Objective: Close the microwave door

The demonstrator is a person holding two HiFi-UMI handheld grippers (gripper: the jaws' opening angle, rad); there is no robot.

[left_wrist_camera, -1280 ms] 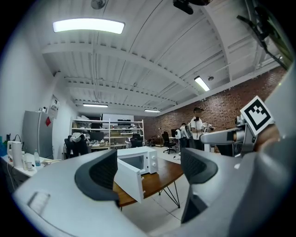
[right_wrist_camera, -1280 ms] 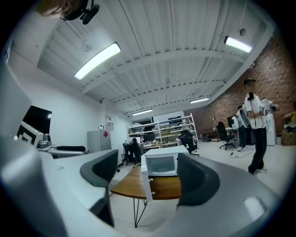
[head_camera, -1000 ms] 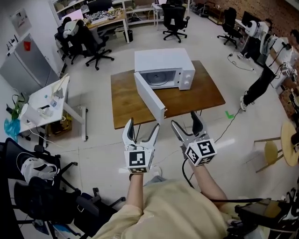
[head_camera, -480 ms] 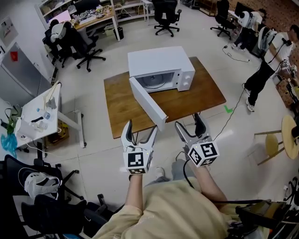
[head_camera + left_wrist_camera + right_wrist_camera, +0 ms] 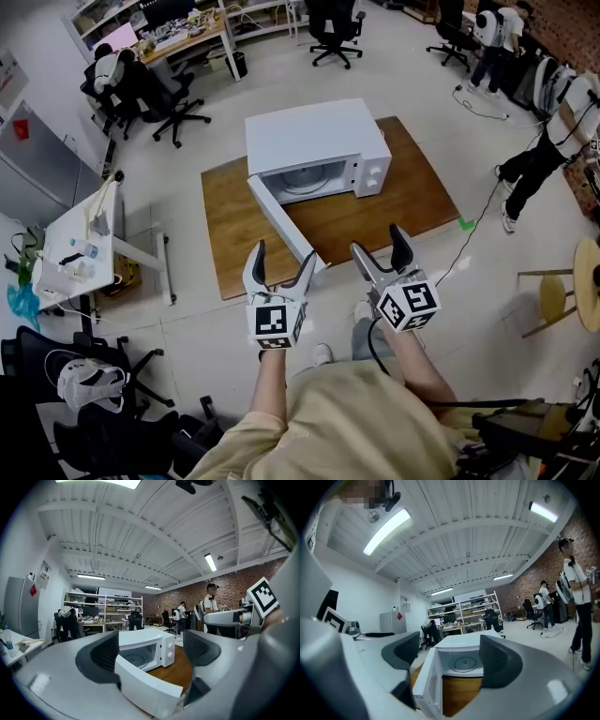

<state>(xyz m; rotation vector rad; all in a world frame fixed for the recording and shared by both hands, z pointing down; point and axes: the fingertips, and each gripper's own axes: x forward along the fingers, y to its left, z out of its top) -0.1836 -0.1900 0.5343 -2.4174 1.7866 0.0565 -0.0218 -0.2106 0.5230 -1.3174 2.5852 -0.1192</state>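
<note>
Both grippers are closing in on the wooden table [image 5: 417, 197] compared with a second ago, so the open door [image 5: 281, 220] of the white microwave [image 5: 314, 141] is now sitting just past the tips of the left gripper [image 5: 283, 253], at roughly its 1 o'clock. That one and the right gripper [image 5: 378, 241] are both hanging slack-jawed with nothing between the pads, and neither is touching the door yet. Microwave's sitting at 12 o'clock on the table with its door sticking out toward 7 o'clock, so the shove to swing it shut is probably coming up next.
</note>
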